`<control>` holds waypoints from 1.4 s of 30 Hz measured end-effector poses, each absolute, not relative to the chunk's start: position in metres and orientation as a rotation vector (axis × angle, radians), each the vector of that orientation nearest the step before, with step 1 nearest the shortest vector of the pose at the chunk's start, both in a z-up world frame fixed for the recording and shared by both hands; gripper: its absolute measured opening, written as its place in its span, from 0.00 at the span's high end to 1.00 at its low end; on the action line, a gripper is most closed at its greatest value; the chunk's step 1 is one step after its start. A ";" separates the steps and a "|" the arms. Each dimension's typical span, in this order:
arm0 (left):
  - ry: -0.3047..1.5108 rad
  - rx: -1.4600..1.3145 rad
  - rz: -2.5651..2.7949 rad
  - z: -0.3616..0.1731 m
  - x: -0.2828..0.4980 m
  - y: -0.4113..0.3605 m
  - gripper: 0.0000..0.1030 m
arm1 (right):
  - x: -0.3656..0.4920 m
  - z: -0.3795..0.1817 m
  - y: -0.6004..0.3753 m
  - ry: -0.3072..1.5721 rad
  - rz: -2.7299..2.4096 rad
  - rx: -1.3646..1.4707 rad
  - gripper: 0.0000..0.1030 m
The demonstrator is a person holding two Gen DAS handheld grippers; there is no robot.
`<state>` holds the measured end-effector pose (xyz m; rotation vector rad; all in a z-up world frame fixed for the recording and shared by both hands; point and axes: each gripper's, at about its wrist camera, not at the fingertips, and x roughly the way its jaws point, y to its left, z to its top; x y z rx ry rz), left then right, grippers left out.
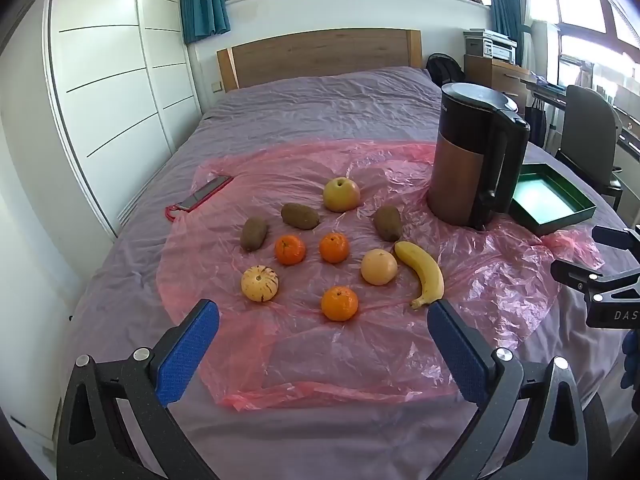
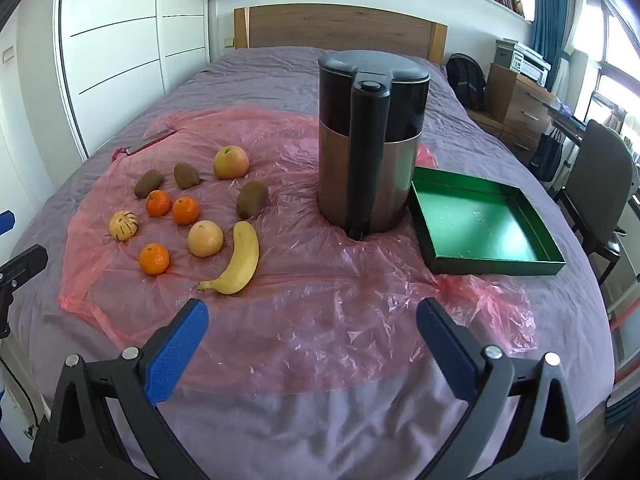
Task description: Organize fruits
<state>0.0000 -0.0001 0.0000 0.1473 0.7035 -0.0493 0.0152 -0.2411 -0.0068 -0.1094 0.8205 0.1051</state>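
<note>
Fruit lies scattered on a pink plastic sheet (image 1: 360, 340) over the bed. There is a banana (image 1: 424, 272) (image 2: 238, 260), three oranges, the nearest one (image 1: 339, 303) (image 2: 154, 258), three kiwis such as (image 1: 300, 216), an apple (image 1: 341, 194) (image 2: 231, 162), a pale round fruit (image 1: 379, 267) (image 2: 205, 238) and a striped melon (image 1: 259, 283) (image 2: 123, 225). A green tray (image 2: 486, 226) (image 1: 550, 200) sits empty to the right. My left gripper (image 1: 323, 316) is open just short of the nearest orange. My right gripper (image 2: 312, 316) is open over bare plastic, nothing between its fingers.
A tall black and copper kettle (image 2: 370, 140) (image 1: 476, 156) stands between the fruit and the tray. A phone with a red cord (image 1: 204, 196) lies at the sheet's far left. A wardrobe (image 1: 112, 92) lines the left; a chair (image 2: 600, 184) and desk stand on the right.
</note>
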 end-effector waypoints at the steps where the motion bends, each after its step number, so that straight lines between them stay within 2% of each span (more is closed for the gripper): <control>1: 0.703 0.147 -0.050 0.000 0.000 0.000 0.01 | 0.015 -0.007 -0.241 0.819 0.105 -0.109 0.00; 42: 0.711 0.131 -0.069 -0.005 0.001 0.001 0.01 | 0.011 -0.012 -0.235 0.827 0.105 -0.117 0.00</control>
